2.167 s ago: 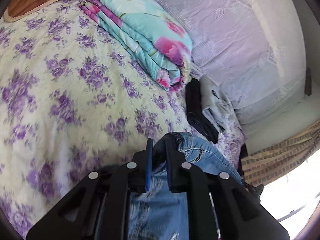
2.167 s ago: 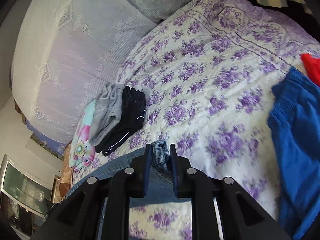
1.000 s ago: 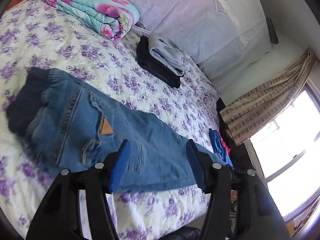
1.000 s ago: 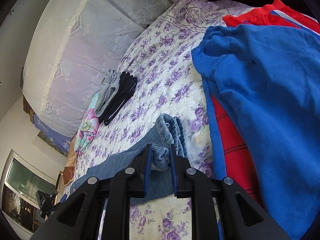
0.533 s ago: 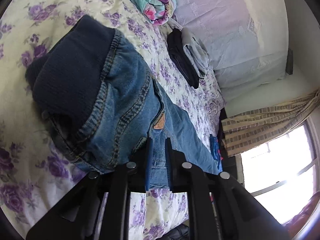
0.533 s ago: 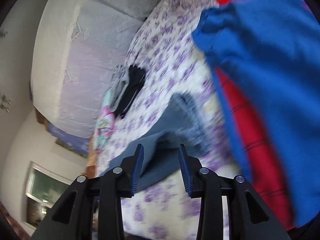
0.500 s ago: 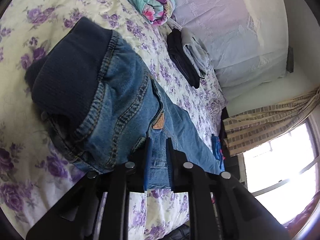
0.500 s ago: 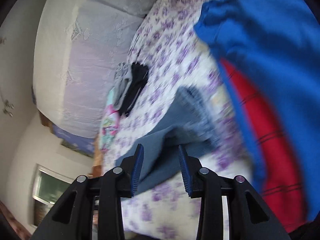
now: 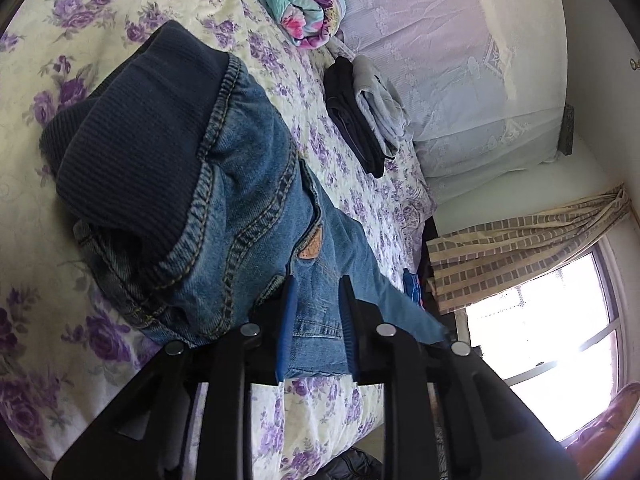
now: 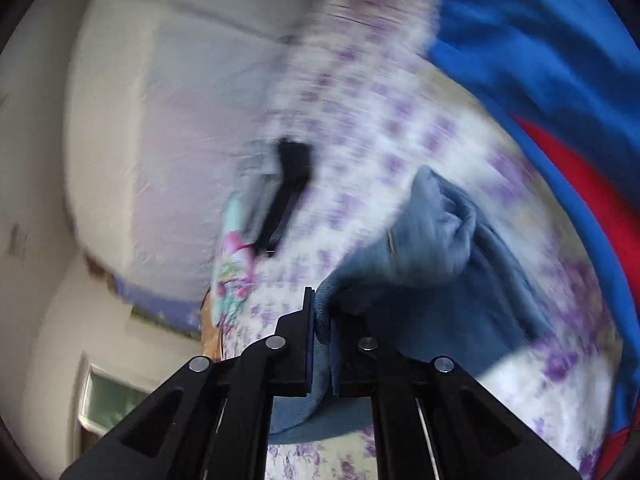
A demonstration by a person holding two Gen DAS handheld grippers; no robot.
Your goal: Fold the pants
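The jeans [image 9: 256, 216] lie lengthwise along the bed's [image 9: 120, 12] near edge, legs together but no crosswise fold made; left gripper [image 9: 316, 320] opening around the seat denim, right gripper [image 10: 322, 340] clamped on the leg end.

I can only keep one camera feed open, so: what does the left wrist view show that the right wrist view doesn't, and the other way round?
Only the left wrist view shows the window, the curtain and the jeans' dark waistband. Only the right, which is blurred, shows a blue garment over a red one. Both show the jeans, the flowered bedspread and the folded clothes.
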